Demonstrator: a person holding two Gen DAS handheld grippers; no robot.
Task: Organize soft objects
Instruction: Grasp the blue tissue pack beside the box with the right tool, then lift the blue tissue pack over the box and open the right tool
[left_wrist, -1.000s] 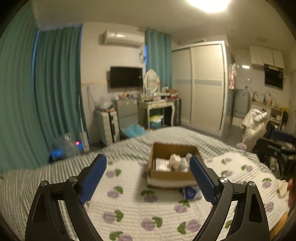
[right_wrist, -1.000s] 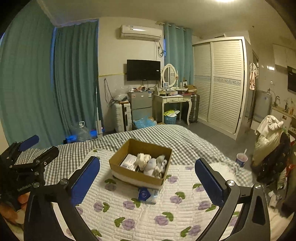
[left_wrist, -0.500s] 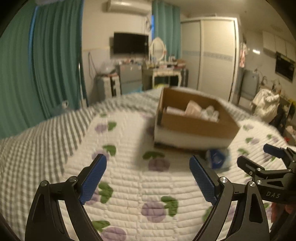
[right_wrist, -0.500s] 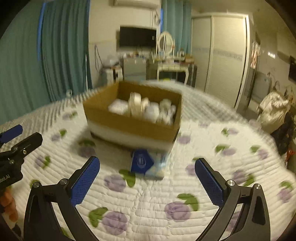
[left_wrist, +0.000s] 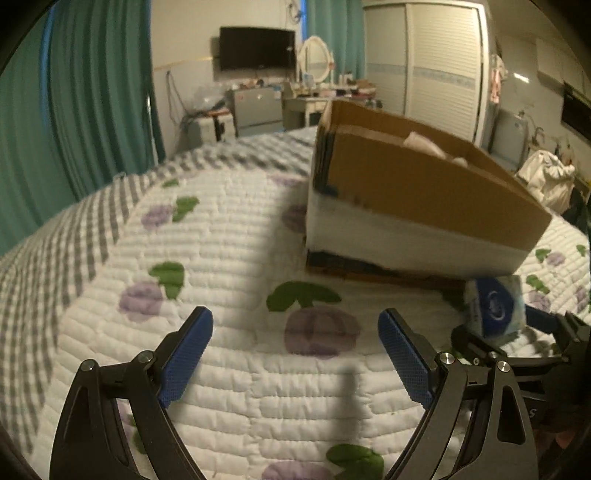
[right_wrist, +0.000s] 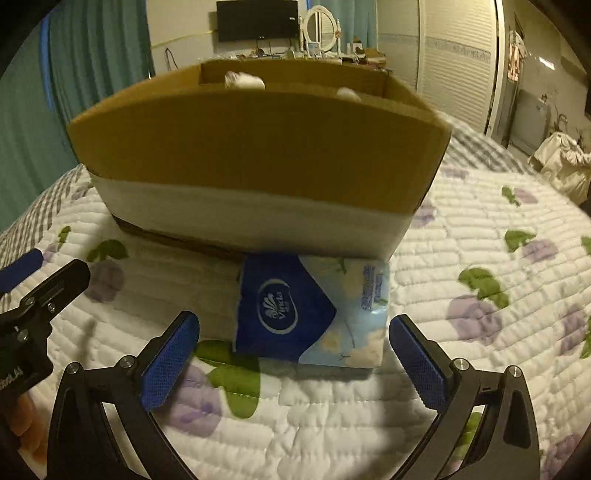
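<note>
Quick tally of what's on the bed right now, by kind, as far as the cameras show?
Cardboard box: 1
Blue tissue pack, lying against the box's front: 1
White soft items showing above the box rim: at least 2; the rest of the inside is hidden
Total visible: 4

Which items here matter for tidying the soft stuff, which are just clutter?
Job: tissue pack; box; white soft items inside it; right gripper, open at the pack.
Clutter: TV, mirror, wardrobe, curtains.
</note>
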